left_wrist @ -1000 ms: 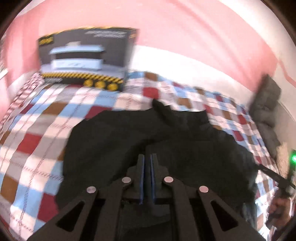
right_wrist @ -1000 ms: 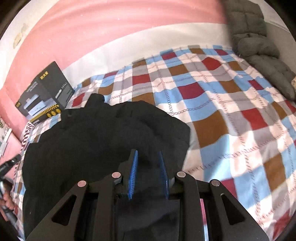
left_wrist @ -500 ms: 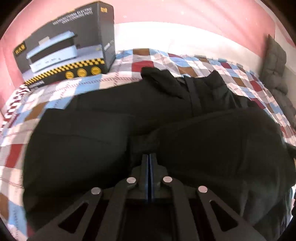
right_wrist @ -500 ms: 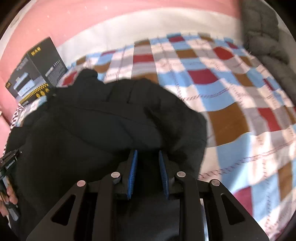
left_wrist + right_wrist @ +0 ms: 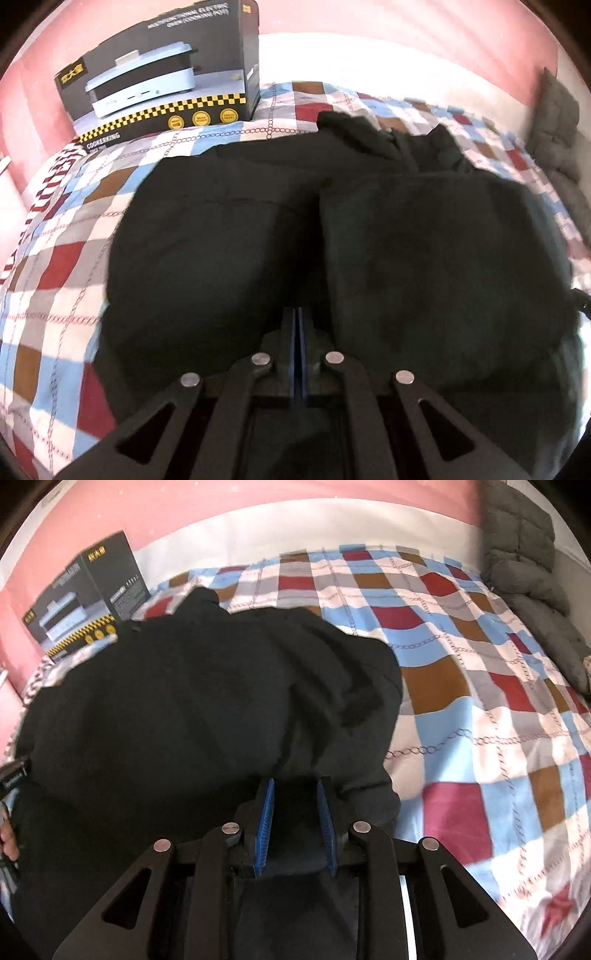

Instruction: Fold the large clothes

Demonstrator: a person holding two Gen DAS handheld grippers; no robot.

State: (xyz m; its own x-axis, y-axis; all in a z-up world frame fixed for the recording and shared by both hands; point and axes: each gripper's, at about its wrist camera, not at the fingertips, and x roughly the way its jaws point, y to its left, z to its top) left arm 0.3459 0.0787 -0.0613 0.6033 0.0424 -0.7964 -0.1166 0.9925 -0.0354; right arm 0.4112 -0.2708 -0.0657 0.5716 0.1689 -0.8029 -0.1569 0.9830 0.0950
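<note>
A large black garment (image 5: 369, 240) lies bunched on the checkered bedspread (image 5: 55, 258), with its right part folded over the left. It also fills the left of the right wrist view (image 5: 184, 701). My left gripper (image 5: 297, 314) is shut, its blue pads pressed together on the garment's near edge. My right gripper (image 5: 294, 786) has its blue pads a little apart with black cloth bunched between them; it holds the garment's near right edge.
A black appliance box (image 5: 166, 74) stands at the back left of the bed against the pink wall; it also shows in the right wrist view (image 5: 85, 590). A grey quilted jacket (image 5: 528, 572) lies along the bed's right side. Bare bedspread (image 5: 480, 701) lies right of the garment.
Both grippers have carried the garment's near edge forward toward the box, so the garment now fills more of both views. The left pads have closed fully together.
</note>
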